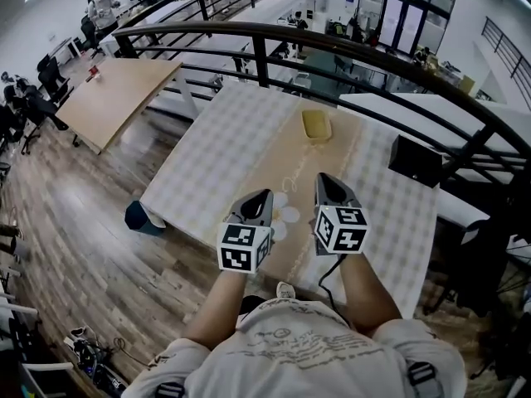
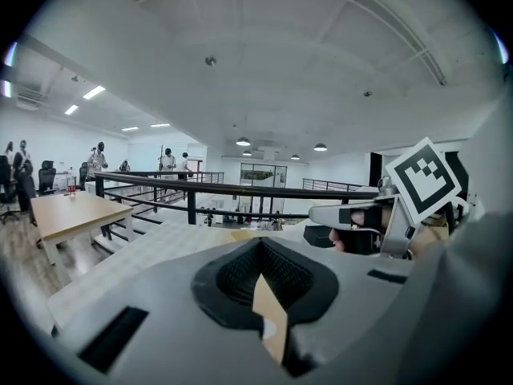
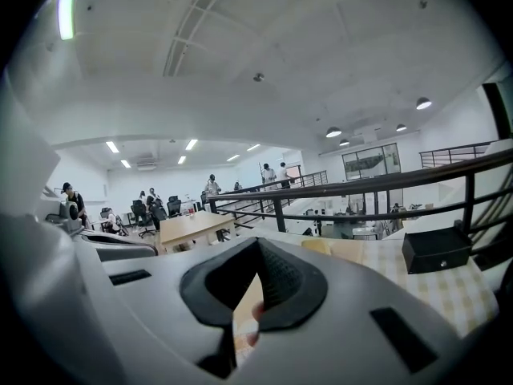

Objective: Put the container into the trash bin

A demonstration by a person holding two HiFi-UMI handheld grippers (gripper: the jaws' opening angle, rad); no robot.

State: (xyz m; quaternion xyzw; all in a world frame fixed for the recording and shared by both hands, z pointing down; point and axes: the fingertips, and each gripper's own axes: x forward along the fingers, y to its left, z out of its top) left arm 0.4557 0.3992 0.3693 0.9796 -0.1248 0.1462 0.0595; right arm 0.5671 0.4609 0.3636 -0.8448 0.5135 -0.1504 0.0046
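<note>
A shallow yellow container (image 1: 316, 126) sits on the tan strip in the middle of the checked table (image 1: 224, 139), far from me. In the right gripper view the container (image 3: 317, 245) shows low beyond the jaws. My left gripper (image 1: 264, 195) and right gripper (image 1: 325, 178) hover side by side over the table's near edge, both pointing at the container and well short of it. Both are shut with nothing held. A blue bin (image 1: 143, 218) stands on the floor by the table's left near corner. The left gripper view shows its own closed jaws and the right gripper (image 2: 353, 215) beside it.
A black box (image 1: 415, 160) rests on the table's right side, also the black box (image 3: 435, 249) in the right gripper view. A dark railing (image 1: 274, 36) curves behind the table. A wooden desk (image 1: 116, 94) stands at the left, with people and chairs beyond.
</note>
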